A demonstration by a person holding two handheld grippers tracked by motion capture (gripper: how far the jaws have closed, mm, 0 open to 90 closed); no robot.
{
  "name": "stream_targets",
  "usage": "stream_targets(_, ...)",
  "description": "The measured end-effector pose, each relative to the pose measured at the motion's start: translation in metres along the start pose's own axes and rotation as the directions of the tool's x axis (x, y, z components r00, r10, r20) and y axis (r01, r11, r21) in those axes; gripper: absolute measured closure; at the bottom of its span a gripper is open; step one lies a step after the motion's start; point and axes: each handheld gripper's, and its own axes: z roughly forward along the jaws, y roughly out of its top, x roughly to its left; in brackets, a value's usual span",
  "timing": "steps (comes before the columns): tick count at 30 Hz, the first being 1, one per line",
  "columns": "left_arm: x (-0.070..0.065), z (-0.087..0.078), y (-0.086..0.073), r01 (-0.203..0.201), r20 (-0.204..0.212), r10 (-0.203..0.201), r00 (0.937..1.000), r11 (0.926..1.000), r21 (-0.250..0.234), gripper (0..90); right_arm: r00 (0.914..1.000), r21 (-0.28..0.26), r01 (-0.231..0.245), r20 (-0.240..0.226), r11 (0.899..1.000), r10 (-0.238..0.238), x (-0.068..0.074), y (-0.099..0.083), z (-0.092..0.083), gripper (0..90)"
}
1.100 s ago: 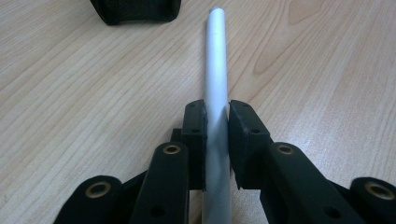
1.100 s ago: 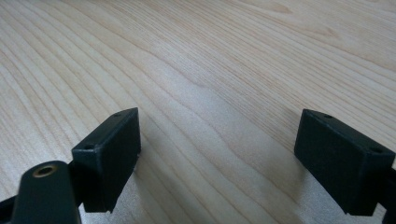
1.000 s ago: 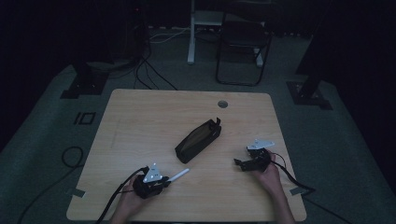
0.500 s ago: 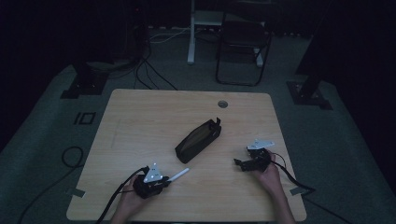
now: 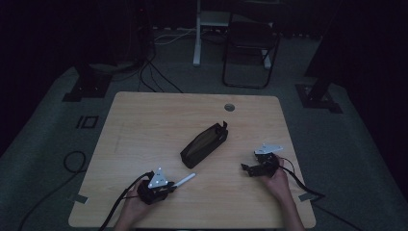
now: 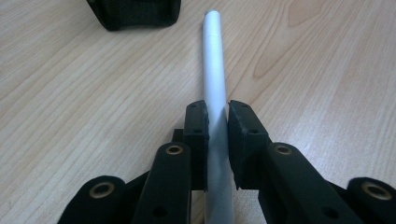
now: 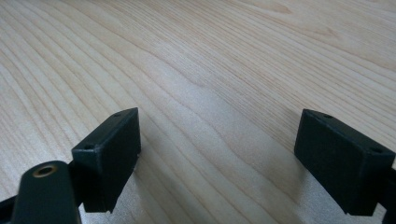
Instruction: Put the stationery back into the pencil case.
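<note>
While the left gripper pinches a white pen near the table's front edge, the right gripper rests spread wide on bare wood, apart from the black pouch.

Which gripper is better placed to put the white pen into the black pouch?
Left. The left gripper is already shut on the white pen, which points at the black pouch. The right gripper is open over bare table.

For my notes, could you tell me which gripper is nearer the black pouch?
Left. The left gripper, shut on a white pen, sits just below the black pouch; the right gripper lies open, farther off.
</note>
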Motion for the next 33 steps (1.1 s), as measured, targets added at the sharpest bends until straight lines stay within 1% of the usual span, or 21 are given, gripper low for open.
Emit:
stream_targets(2, 0.001, -0.002, 0.001, 0.008, 0.0, -0.008, 1.0, 0.9999, -0.013, 79.0, 1.0, 0.0, 0.0, 0.0, 1.0, 0.0, 0.0, 0.0, 0.0, 14.2)
stream_targets(6, 0.0, -0.006, 0.003, 0.01, 0.003, -0.01, 1.0, 0.9994, -0.035, 79.0, 1.0, 0.0, 0.0, 0.0, 1.0, 0.0, 0.0, 0.0, 0.0, 14.2)
stream_targets(12, 0.0, -0.011, 0.009, -0.006, -0.003, 0.005, 1.0, 0.9989, -0.047, 79.0, 1.0, 0.0, 0.0, 0.0, 1.0, 0.0, 0.0, 0.0, 0.0, 14.2)
stream_targets(21, 0.0, -0.022, 0.017, -0.005, -0.015, 0.004, 0.9999, 0.9961, -0.088, 79.0, 1.0, 0.0, 0.001, 0.0, 1.0, -0.001, 0.0, 0.0, 0.0, 14.2)
stream_targets(33, 0.004, -0.028, 0.023, -0.015, -0.028, 0.013, 0.9995, 0.9948, -0.101, 79.0, 1.0, 0.0, 0.001, 0.0, 1.0, -0.001, 0.0, 0.0, 0.0, 14.2)
